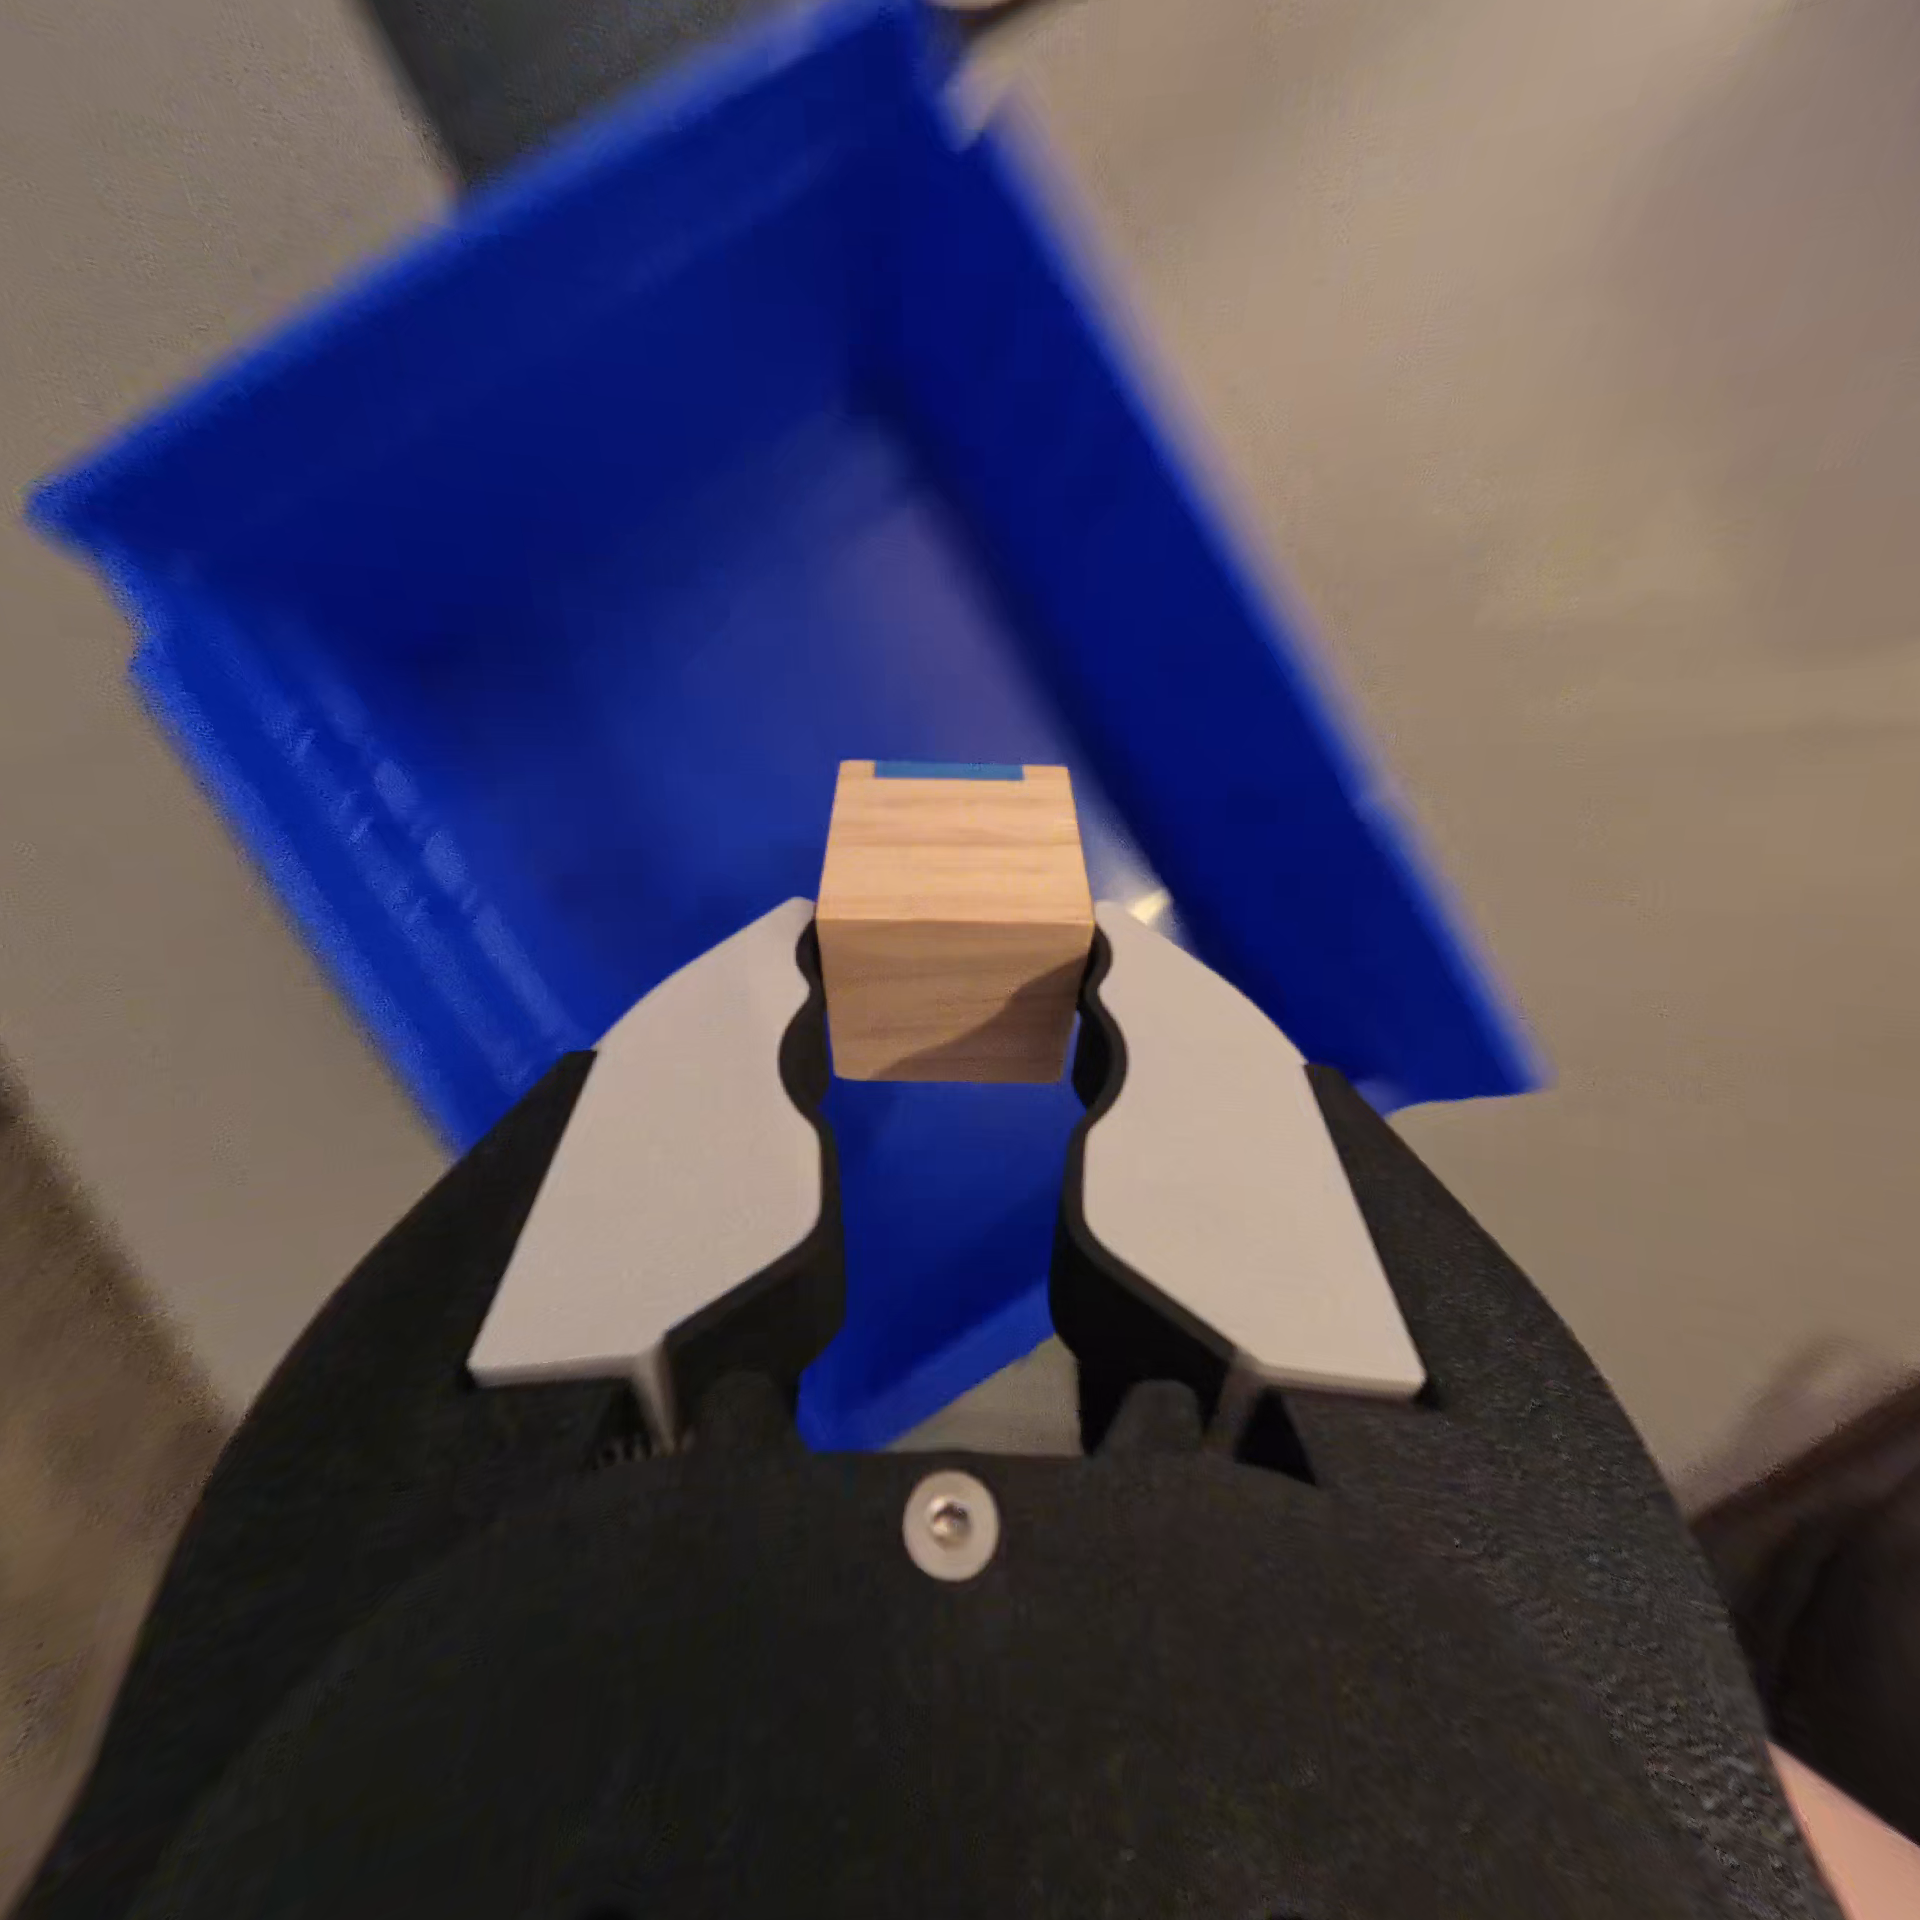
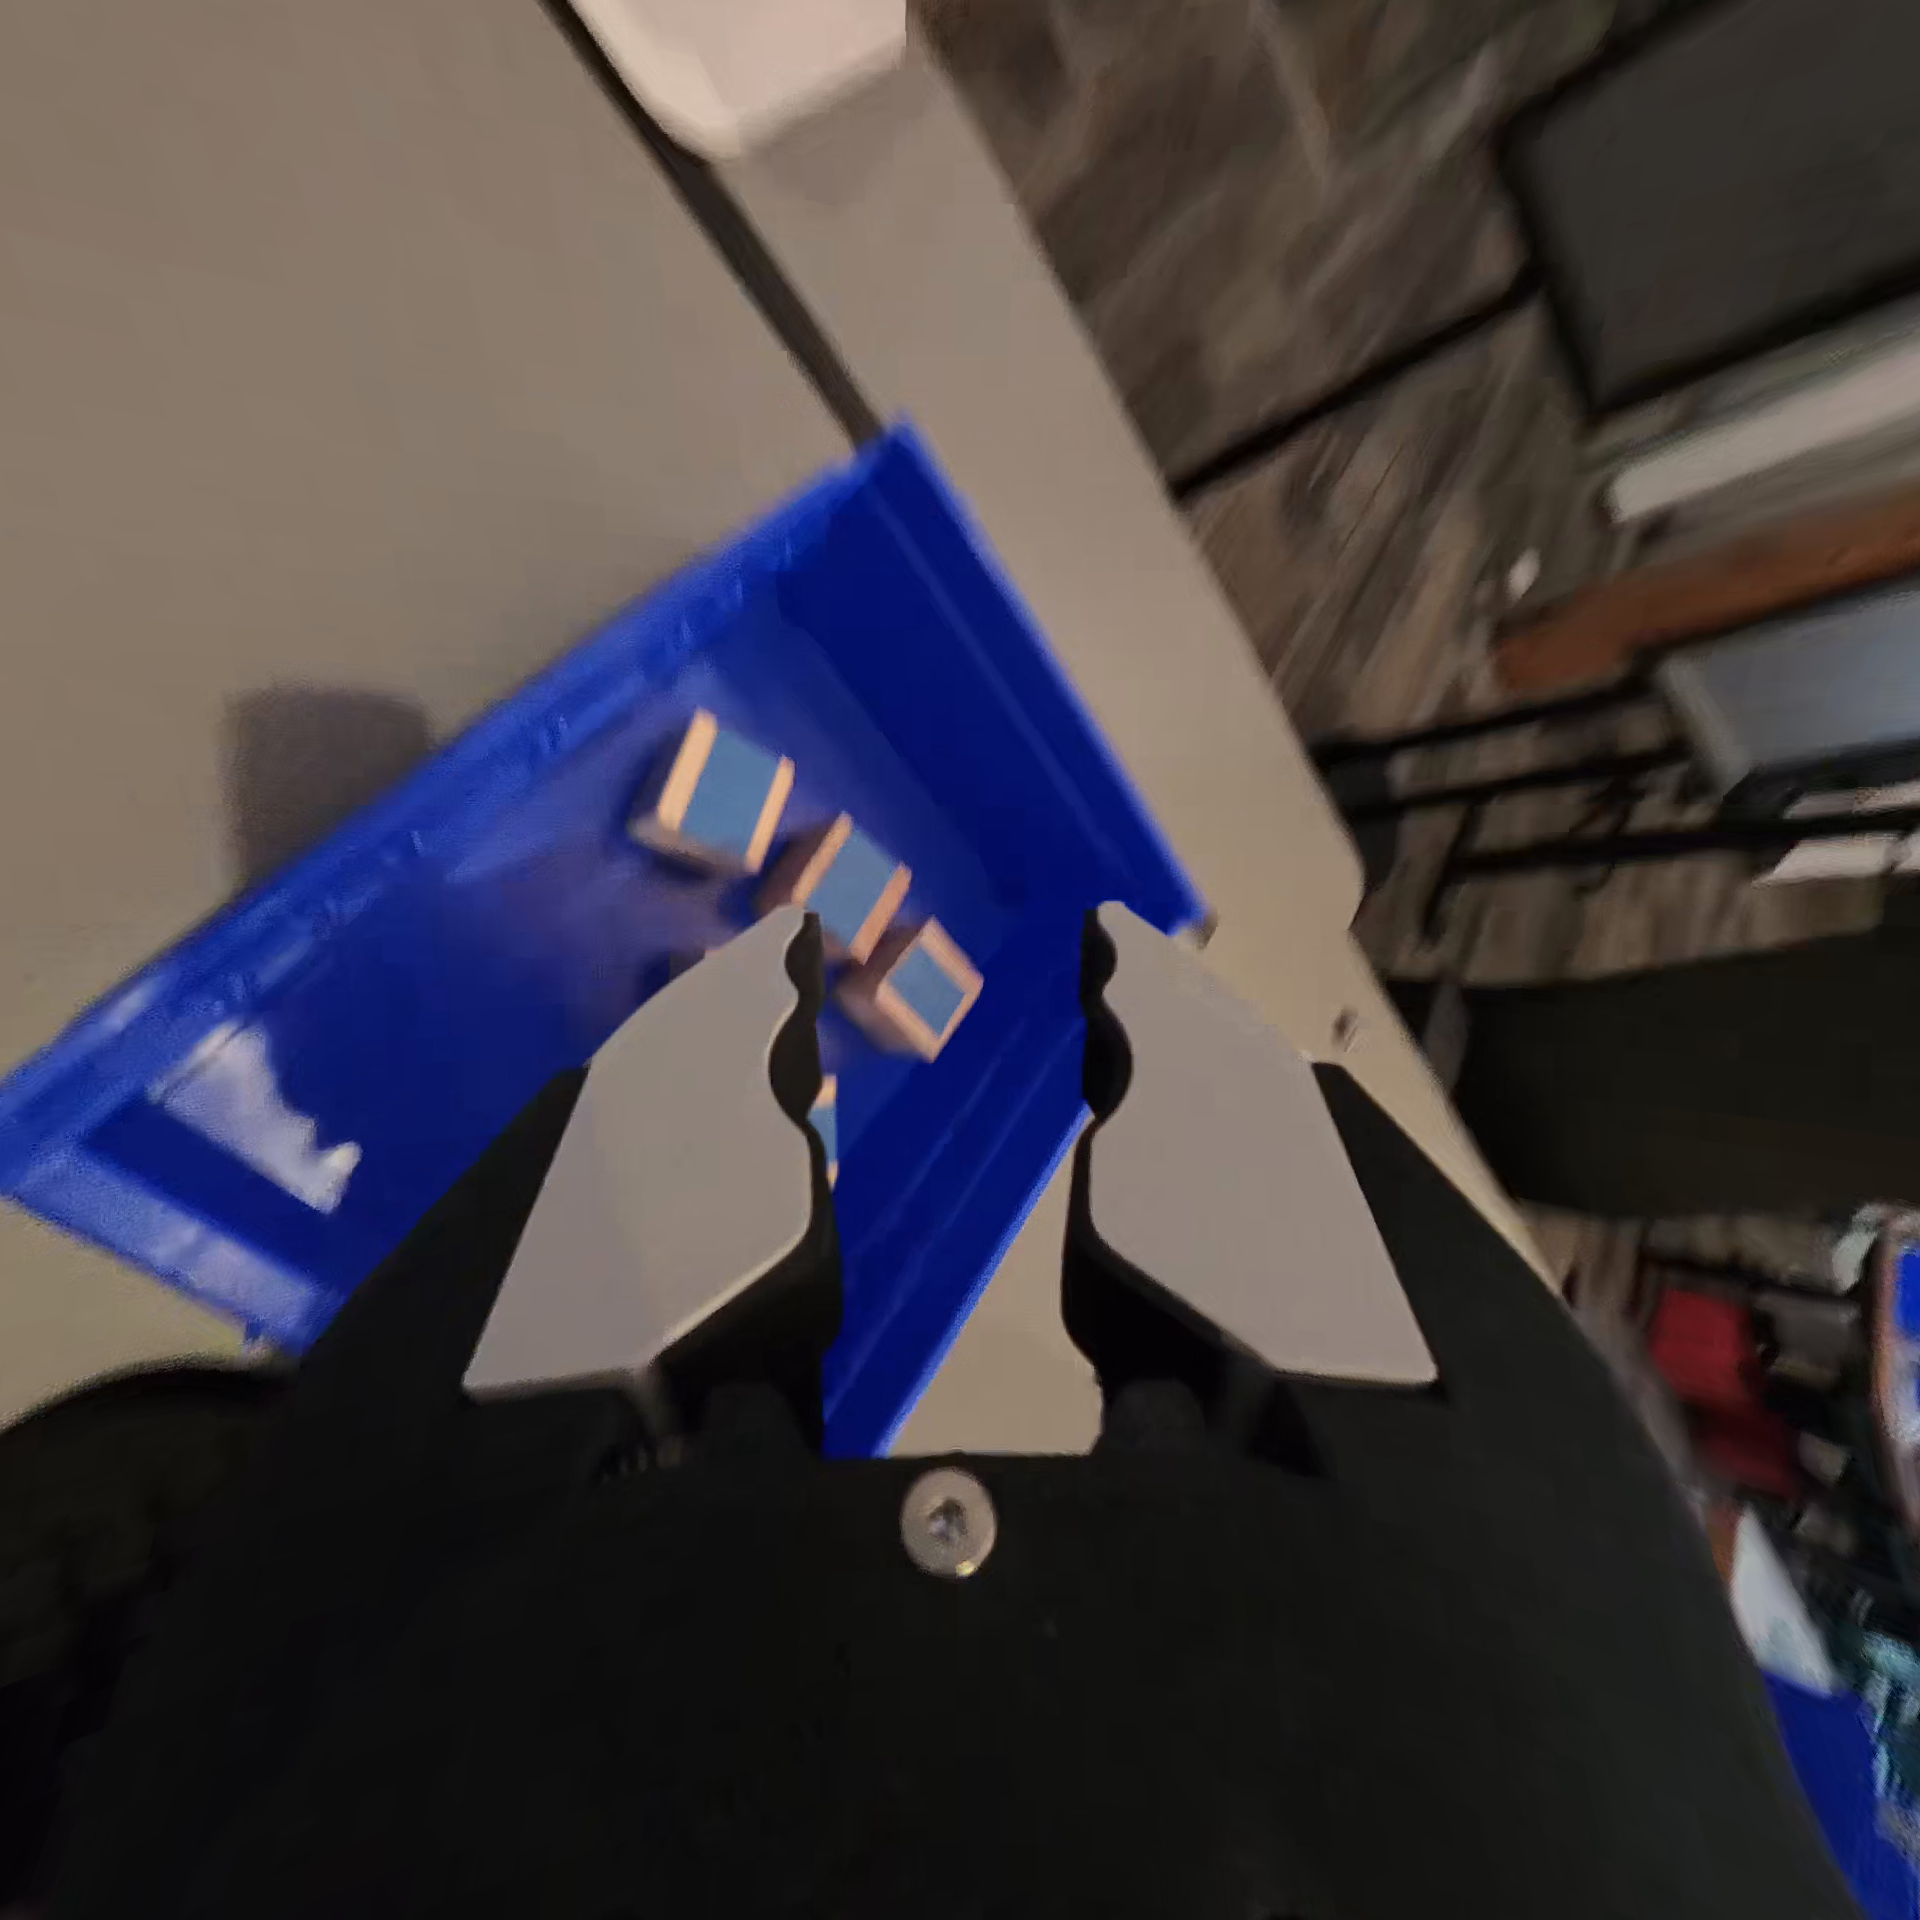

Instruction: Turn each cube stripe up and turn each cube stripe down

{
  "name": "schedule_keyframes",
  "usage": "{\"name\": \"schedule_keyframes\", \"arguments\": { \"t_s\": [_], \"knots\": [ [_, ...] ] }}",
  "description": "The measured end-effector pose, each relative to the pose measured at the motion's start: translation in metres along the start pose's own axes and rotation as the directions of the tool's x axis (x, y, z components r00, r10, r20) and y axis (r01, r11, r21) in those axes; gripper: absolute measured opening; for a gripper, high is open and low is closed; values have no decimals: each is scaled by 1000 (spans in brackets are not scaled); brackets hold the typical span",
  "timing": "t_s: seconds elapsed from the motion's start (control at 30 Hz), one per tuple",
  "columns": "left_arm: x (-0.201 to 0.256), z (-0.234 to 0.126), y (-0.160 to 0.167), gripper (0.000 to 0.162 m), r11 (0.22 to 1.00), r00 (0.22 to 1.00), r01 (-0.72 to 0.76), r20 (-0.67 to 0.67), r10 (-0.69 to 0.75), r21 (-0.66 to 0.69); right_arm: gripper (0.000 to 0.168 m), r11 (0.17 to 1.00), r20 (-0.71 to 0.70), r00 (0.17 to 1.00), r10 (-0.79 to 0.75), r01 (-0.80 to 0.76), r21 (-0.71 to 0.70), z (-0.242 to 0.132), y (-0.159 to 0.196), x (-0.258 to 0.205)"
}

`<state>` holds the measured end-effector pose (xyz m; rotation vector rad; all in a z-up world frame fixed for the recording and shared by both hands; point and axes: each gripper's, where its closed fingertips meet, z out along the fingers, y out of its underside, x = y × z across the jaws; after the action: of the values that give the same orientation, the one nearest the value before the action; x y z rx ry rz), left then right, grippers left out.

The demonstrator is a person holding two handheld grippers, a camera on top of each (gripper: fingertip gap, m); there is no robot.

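My left gripper [image 1: 953,940] is shut on a wooden cube [image 1: 951,914] and holds it above a blue bin [image 1: 582,582] whose visible inside is bare. A blue stripe shows on the cube's far face, at its top edge. My right gripper [image 2: 948,935] is open and empty above another blue bin [image 2: 935,665]. In that bin lie three wooden cubes [image 2: 717,795] [image 2: 850,883] [image 2: 923,1000] with blue stripes facing up. Part of a fourth cube [image 2: 824,1127] shows beside my right gripper's left finger. The right wrist view is blurred.
Both bins stand on a pale grey table [image 1: 1558,364]. In the right wrist view the table edge [image 2: 1288,748] runs diagonally, with floor and furniture [image 2: 1714,727] beyond it. A white object [image 2: 748,62] sits at the table's far end.
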<state>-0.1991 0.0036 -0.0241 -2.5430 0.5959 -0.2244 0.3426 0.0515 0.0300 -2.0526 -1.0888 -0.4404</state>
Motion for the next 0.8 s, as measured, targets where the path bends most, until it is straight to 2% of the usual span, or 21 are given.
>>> {"name": "schedule_keyframes", "arguments": {
  "t_s": [0.07,0.13,0.2,0.3,0.43,0.5,0.57,0.6,0.7,0.8],
  "knots": [
    [38,-19,-35,45,980,982,-16,-179,52,197,50,982,-35,997,-63,68,176,-7,-42,-10],
    [85,-39,-61,44,941,923,-32,-352,157,336,54,918,91,990,-110,67,390,-16,-88,-47],
    [133,-52,-76,44,903,819,-60,-496,288,425,63,826,191,965,-179,42,561,-30,-125,-85],
    [195,-56,-89,44,879,637,-63,-659,400,473,70,674,141,932,-333,131,727,-50,-160,-137],
    [255,-45,-98,44,907,394,10,-836,383,420,72,505,-8,899,-438,253,825,-70,-184,-189],
    [274,-38,-96,45,924,310,6,-879,363,383,72,434,-100,901,-422,297,850,-79,-190,-195],
    [286,-33,-94,45,927,273,-6,-891,361,374,71,371,-168,924,-344,298,879,-90,-195,-186],
    [289,-31,-93,44,929,262,-10,-896,359,370,68,348,-156,924,-349,282,894,-95,-195,-188],
    [298,-33,-90,45,928,221,-21,-904,366,371,66,353,-108,917,-383,253,901,-95,-194,-195],
    [305,-32,-85,45,923,209,-58,-899,384,381,53,346,-98,906,-411,255,903,-94,-193,-203]
  ]
}}
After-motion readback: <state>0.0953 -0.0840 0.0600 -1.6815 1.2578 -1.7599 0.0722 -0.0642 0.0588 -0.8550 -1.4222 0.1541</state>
